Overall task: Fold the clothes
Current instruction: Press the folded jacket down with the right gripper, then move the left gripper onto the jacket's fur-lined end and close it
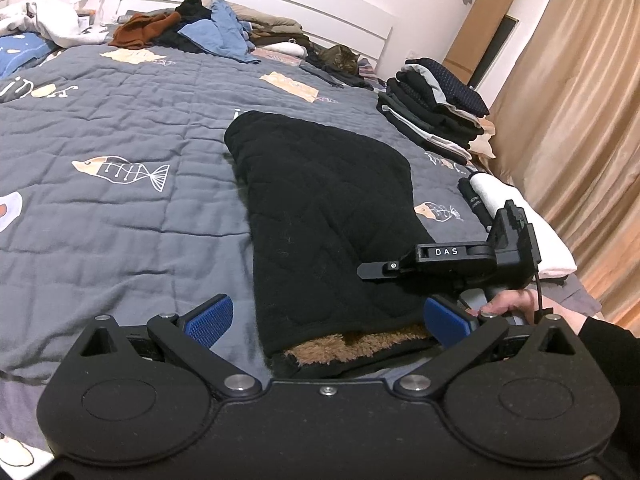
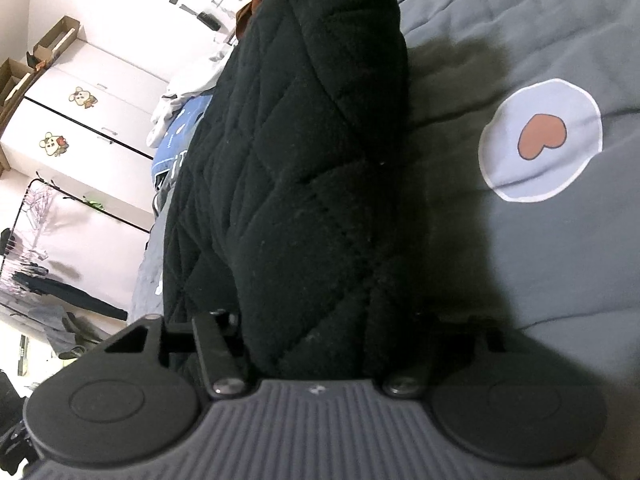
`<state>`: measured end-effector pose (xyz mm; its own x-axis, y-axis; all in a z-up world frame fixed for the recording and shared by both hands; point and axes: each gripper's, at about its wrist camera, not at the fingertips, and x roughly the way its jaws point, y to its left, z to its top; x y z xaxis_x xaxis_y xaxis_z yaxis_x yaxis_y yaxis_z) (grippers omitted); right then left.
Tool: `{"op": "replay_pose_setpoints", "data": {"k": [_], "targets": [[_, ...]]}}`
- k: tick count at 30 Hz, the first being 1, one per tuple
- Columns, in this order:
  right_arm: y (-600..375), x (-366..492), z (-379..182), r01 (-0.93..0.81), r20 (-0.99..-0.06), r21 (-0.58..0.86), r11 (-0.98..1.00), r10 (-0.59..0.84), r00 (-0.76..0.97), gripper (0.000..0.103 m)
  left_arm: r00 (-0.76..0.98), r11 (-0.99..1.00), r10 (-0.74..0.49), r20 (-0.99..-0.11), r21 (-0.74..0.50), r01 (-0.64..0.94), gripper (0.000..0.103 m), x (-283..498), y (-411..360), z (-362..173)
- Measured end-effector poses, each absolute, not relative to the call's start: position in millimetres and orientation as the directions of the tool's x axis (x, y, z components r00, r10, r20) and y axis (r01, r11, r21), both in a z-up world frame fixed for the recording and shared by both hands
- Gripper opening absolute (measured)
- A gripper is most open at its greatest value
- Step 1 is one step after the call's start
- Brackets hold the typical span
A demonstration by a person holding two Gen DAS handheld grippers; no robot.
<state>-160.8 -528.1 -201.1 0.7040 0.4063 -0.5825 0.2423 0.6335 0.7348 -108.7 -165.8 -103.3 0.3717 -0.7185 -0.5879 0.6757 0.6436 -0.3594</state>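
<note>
Lying folded lengthwise on the grey fish-print quilt [image 1: 120, 128], the black quilted garment [image 1: 324, 216] w/ brown fleece lining [image 1: 360, 344] runs from the near bed edge toward mid-bed. Lining shows only at the near open end.

Left gripper [image 1: 328, 320]: blue pads [image 1: 210, 320] spread wide apart, one each side of the garment's near end, not pressing on it; right pad sits just at the fabric edge, whether it touches can't be told.

Right gripper [image 1: 374, 270] comes in from the right in the left wrist view, held by a hand [image 1: 508, 304] in a black sleeve [image 1: 612, 356], its tip over the garment's right side near the bottom. In the right wrist view the black fabric [image 2: 304, 168] fills the space between the finger arms [image 2: 212, 344] right up to the body; pads hidden by cloth, so can't tell if clamped or just around it.

Elsewhere on bed: a folded stack of dark clothes [image 1: 436, 116] at the right edge, an unsorted heap of blue, rust and black clothes [image 1: 208, 28] by the headboard, a tabby cat [image 1: 340, 58] beside it. A rolled white & black item [image 1: 500, 204] lies near the right edge. Tan curtain [image 1: 580, 120] at right.
</note>
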Motion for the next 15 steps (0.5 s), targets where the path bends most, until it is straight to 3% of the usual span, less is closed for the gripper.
{"op": "replay_pose_setpoints", "data": {"k": [15], "targets": [[-527.9, -160.3, -204.9, 0.249, -0.579, 0.744, 0.62, 0.412, 0.704, 0.057, 0.39, 0.675, -0.688, -0.611, -0.343, 0.653, 0.103, -101.1, -169.9, -106.7]]}}
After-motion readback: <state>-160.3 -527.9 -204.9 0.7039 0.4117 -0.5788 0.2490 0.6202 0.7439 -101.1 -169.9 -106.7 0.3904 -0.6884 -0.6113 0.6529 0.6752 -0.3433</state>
